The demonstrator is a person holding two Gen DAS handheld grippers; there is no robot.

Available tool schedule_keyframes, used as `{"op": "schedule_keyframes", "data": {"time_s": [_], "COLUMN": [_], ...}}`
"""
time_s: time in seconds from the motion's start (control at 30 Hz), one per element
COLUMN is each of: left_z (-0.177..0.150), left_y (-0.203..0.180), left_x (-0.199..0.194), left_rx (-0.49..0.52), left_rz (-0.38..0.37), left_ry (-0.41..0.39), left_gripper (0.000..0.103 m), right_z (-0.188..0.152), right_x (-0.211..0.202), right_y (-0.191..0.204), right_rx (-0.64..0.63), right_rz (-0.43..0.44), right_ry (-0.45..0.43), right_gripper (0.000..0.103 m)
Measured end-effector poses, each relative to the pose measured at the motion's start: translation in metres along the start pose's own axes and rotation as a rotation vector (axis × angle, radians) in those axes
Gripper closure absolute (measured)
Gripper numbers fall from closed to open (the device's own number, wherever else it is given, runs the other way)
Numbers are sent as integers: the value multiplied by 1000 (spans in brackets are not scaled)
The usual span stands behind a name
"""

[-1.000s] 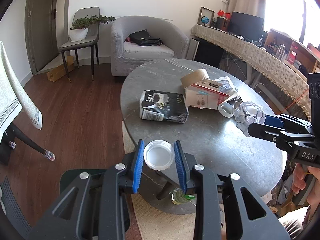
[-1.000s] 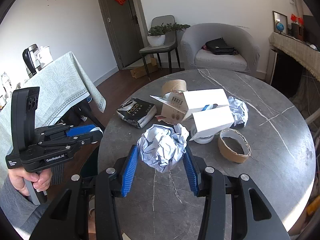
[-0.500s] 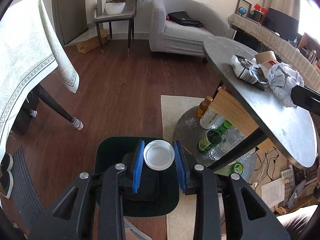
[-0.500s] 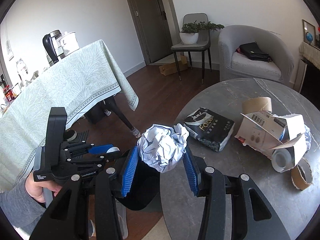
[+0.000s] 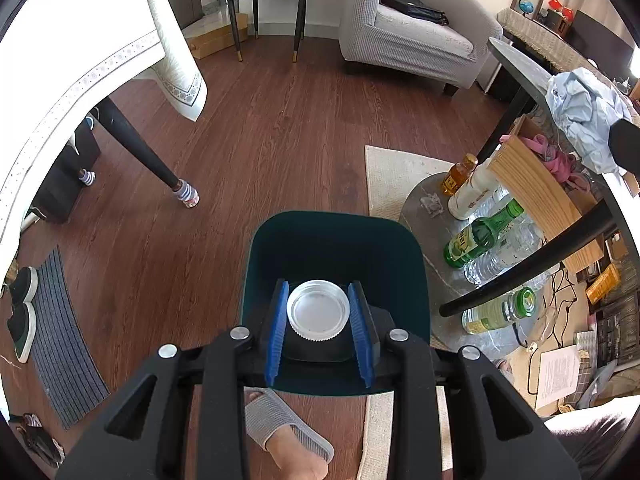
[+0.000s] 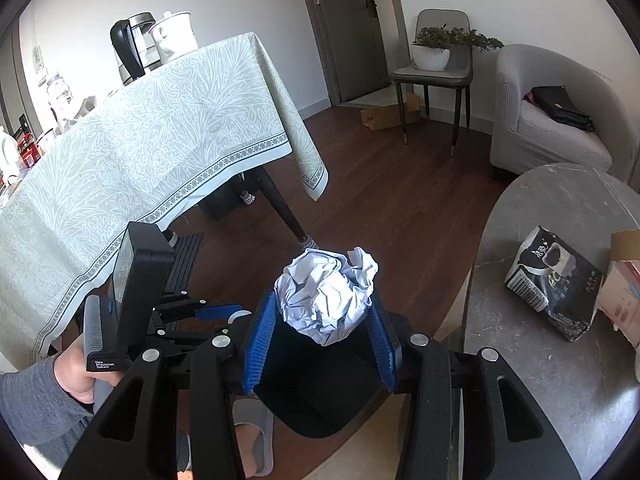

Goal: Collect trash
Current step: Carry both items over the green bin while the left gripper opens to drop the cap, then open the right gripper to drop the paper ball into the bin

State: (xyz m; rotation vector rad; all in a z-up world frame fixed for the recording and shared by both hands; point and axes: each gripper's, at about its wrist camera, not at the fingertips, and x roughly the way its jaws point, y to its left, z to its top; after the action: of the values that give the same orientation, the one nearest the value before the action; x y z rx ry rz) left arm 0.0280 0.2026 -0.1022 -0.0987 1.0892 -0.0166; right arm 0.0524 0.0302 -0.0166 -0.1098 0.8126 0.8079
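Observation:
My left gripper [image 5: 319, 312] is shut on a white plastic lid [image 5: 318, 311], held directly over the open mouth of a dark green trash bin [image 5: 336, 240] on the floor. My right gripper [image 6: 322, 316] is shut on a crumpled ball of white paper [image 6: 326, 294], which hangs above the same bin [image 6: 320, 392]. In the right wrist view the left gripper [image 6: 224, 314] shows at the lower left, held by a hand [image 6: 76, 372] in a grey sleeve. The paper ball [image 5: 584, 112] also shows at the right edge of the left wrist view.
A round grey table [image 6: 552, 340] stands to the right, with a black packet [image 6: 556, 280] and a cardboard box [image 6: 624, 280] on it. Bottles [image 5: 480, 236] lie on its lower shelf. A cloth-covered table [image 6: 140, 140] stands left. A slippered foot [image 5: 288, 436] is beside the bin.
Both grippers swung away from the grey tabletop toward the floor. The lid has come down over the bin's mouth, and the paper ball has left the table and hangs above the bin.

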Motion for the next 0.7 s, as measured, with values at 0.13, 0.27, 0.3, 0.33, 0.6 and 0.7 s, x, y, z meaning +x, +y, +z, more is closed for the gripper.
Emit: {"op": "schedule_keyframes", "data": {"time_s": [0.13, 0.27, 0.3, 0.33, 0.6, 0.7], "left_z": [-7, -13, -14, -15, -15, -11], "left_y": [8, 13, 15, 17, 31, 35], "left_x": [7, 13, 13, 13, -4, -18], "left_rx": [-12, -11, -11, -11, -35, -52], "left_rz": [-6, -12, -12, -13, -22, -36], "left_ry": [34, 51, 50, 53, 7, -36], "left_gripper": [70, 61, 60, 59, 59, 64], "right_z": [2, 4, 4, 4, 0, -3], "right_x": [16, 30, 33, 36, 64, 75], "right_y": [10, 17, 19, 20, 29, 32], "right_rx": [-6, -10, -12, -15, -25, -32], "right_rz": [8, 20, 21, 23, 24, 21], "right_ry": [20, 39, 45, 52, 115, 143], "right_gripper": [57, 57, 57, 57, 57, 57]}}
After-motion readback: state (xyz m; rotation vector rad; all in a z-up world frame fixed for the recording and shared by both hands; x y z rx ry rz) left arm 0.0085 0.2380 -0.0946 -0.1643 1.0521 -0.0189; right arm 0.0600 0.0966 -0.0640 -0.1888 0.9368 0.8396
